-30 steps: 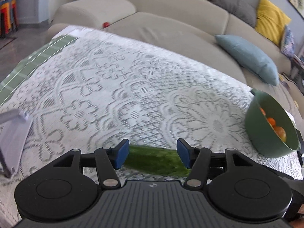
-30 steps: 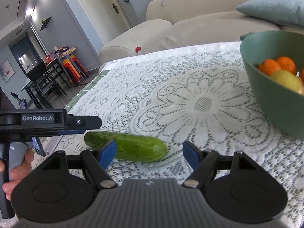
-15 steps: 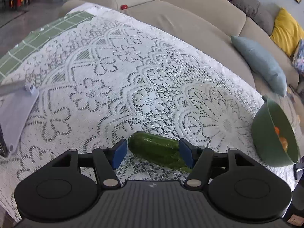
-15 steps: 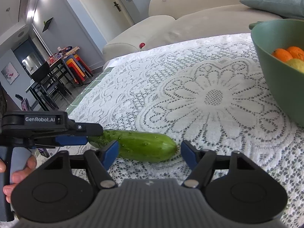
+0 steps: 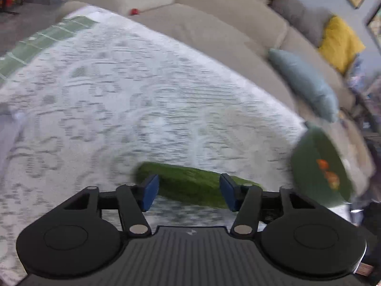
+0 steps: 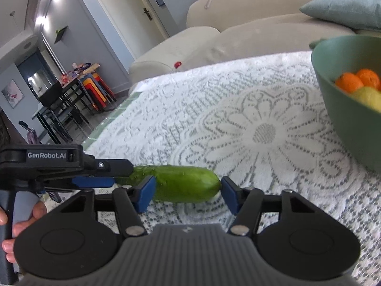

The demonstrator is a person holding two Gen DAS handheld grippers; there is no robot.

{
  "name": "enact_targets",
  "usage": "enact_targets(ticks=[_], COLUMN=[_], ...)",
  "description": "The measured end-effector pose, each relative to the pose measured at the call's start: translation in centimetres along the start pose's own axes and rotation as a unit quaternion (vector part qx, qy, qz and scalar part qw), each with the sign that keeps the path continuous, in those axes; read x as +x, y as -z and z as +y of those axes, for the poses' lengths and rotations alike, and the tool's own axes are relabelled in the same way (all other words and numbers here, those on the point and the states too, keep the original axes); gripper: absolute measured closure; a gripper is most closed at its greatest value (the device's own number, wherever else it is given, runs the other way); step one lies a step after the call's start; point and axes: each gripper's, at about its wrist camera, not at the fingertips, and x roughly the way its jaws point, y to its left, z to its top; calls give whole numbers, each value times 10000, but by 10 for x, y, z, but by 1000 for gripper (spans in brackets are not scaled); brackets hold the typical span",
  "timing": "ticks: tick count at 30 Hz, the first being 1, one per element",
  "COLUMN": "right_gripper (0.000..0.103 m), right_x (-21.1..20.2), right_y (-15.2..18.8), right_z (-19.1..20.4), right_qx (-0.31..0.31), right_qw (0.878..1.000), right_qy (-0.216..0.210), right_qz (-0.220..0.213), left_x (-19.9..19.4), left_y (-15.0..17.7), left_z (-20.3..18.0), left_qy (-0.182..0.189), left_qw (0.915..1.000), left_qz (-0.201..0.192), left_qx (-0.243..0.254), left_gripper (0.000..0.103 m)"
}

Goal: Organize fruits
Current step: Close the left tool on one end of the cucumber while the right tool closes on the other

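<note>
A green cucumber (image 5: 188, 186) lies on the white lace tablecloth (image 5: 142, 90), and both grippers are at it. My left gripper (image 5: 189, 193) hangs over its middle; the jaws are closing, the blue pads apart from the skin. From the side, the left gripper (image 6: 112, 174) covers the cucumber's (image 6: 183, 186) left end. My right gripper (image 6: 188, 194) straddles the right part, jaws closing, with the right pad at the tip and no visible squeeze. The green bowl (image 6: 345, 124) at the right holds oranges (image 6: 357, 81) and a yellow fruit (image 6: 368, 97).
A beige sofa (image 5: 214, 23) with blue (image 5: 307, 85) and yellow (image 5: 338, 43) cushions runs behind the table. The bowl (image 5: 307, 166) stands near the table's right edge. A hand (image 6: 21, 224) holds the left gripper's handle. A grey object (image 5: 7, 128) sits at the left.
Both pairs of jaws have narrowed around the cucumber. The left view has tilted further down and is now blurred. The right gripper has kept its place.
</note>
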Motion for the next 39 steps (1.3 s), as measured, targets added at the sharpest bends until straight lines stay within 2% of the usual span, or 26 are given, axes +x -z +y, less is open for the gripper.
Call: enact_targets(ticks=[4,6,9,13,23,32,39], right_gripper=[49,49,49,49,49,49,48], right_x=[8,8,8,9,9,9,13], right_y=[3,4,2,1,-2,-2,-4], right_z=[-6,-13,-13,-11,-12,-14,-20], right_qx=[96,301,288,217,181,270,626], right_qw=[9997,9993,9994,9996,9997,9995,9980], right_qy=[134,47,75,129,161,143,71], right_qz=[205,214,161,108,37,12,-48], left_x=[3,4,2,-1,7,18,23], left_y=[0,-2,-4,-7,-6,2,3], left_z=[-8,-4,5,17,28,36,40], left_qy=[-15,69,98,-161,-408,-198,-116], left_qw=[10000,9999,9996,9988,9974,9939,9910], left_qz=[-81,-84,-158,-289,-292,-424,-550], left_qx=[53,-37,-226,-357,-523,-995,-1214], left_gripper=[40,40,40,40,35,32,32])
